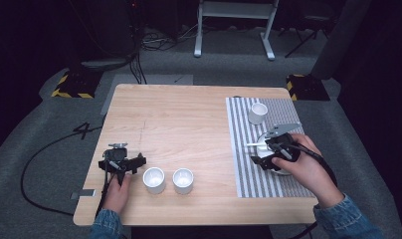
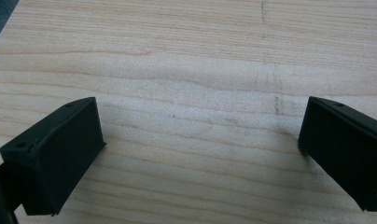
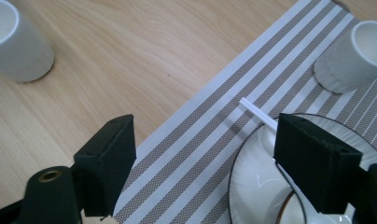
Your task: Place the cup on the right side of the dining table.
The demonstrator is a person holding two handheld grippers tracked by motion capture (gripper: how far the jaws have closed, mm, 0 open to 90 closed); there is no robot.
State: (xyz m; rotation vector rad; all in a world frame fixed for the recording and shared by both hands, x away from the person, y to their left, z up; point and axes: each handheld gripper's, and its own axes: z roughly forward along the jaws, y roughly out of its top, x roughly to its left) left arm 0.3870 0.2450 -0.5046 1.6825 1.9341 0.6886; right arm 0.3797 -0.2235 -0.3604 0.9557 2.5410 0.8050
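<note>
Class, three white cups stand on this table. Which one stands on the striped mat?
The far cup, beyond the right gripper. It stands on the striped mat; the other two cups stand side by side on bare wood.

Left gripper [image 1: 121, 160] held low at the near left, jaws spread wide, right gripper [image 1: 274, 153] tilted forward on the right side, jaws parted, both forearms in denim sleeves.
</note>
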